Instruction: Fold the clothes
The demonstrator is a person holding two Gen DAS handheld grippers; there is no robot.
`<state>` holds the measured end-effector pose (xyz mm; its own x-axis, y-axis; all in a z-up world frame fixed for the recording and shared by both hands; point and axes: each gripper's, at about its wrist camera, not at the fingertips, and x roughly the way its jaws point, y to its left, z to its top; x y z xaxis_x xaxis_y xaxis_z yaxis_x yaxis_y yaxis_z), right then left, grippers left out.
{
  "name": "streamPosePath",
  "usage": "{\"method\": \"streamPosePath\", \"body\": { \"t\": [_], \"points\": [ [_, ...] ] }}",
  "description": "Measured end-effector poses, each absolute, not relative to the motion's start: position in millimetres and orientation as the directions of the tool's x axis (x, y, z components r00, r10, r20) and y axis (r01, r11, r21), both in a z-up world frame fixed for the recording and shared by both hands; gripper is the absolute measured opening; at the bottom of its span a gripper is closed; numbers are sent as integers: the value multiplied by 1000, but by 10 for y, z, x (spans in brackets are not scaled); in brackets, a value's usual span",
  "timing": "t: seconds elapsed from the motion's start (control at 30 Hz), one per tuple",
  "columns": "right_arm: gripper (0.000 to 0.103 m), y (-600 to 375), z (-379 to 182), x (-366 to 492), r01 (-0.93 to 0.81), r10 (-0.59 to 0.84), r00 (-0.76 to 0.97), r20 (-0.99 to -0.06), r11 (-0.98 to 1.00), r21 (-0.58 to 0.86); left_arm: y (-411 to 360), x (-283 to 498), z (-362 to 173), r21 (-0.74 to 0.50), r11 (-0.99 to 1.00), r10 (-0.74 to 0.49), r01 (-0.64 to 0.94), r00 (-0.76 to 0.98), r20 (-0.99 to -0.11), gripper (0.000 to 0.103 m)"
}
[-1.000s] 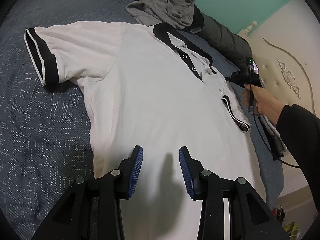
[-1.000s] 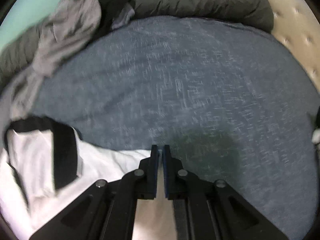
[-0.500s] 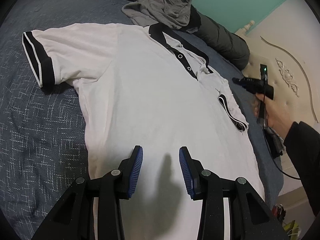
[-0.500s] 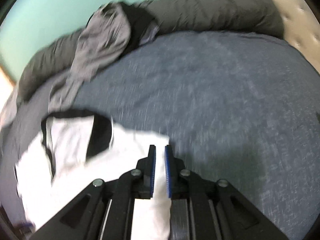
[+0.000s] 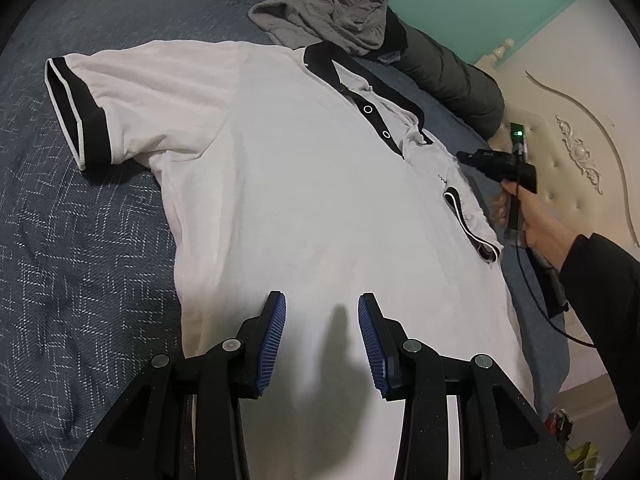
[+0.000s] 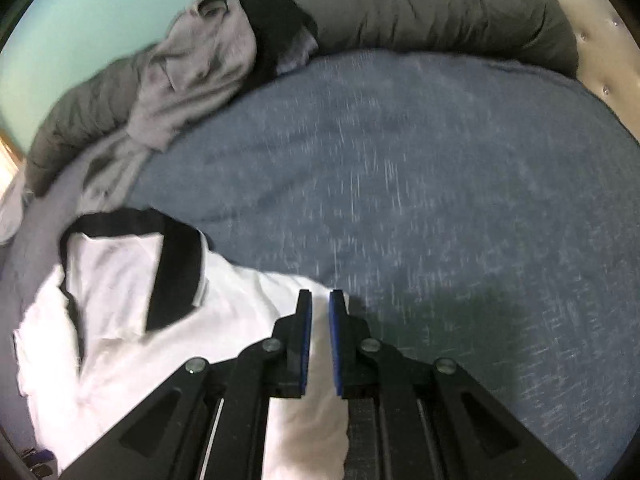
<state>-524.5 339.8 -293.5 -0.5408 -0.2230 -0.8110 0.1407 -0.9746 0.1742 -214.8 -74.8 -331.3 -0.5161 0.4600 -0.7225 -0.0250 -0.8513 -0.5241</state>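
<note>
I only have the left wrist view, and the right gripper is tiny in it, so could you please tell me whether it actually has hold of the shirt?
Observer: Yes, the right gripper is nearly shut, with white fabric of the polo shirt pinched between its pads.
Operator: Thank you. What lies just ahead of its fingertips?
Observer: Only blue bedspread, reaching up to the dark grey duvet rolled along the far edge.

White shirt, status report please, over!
Left tool open above white shirt. Right tool shut on shirt's edge. Grey clothes lie past the collar.
</note>
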Motion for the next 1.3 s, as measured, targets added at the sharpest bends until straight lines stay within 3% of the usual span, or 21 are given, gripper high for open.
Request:
{"method": "streamPosePath", "body": {
  "t": [0.2, 0.33, 0.77, 1.03, 1.3],
  "points": [
    [8, 3524, -2767, -4772, 195, -283, -505, -815, -958, 211, -711, -2125, -3233, -522, -852, 462, -40, -527, -714, 41],
    [8, 3541, -2907, -4410, 210, -270, -458, -847, -959, 192, -682, -2122, -3209, -517, -855, 459, -43, -529, -714, 51],
    [8, 3520, -3087, -3395, 220, -197, -468, -861, -970, 103, -579, -2082, -3104, -527, -847, 480, -74, -533, -697, 51],
    [8, 3514, -2904, -3362, 191, -183, -543, -820, -977, 92, -596, -2095, -3054, -532, -844, 482, -75, -542, -688, 52],
    [13, 3375, -3131, -3314, 265, -220, -472, -854, -959, 101, -606, -2100, -3054, -536, -841, 484, -73, -543, -686, 52]
  ]
}}
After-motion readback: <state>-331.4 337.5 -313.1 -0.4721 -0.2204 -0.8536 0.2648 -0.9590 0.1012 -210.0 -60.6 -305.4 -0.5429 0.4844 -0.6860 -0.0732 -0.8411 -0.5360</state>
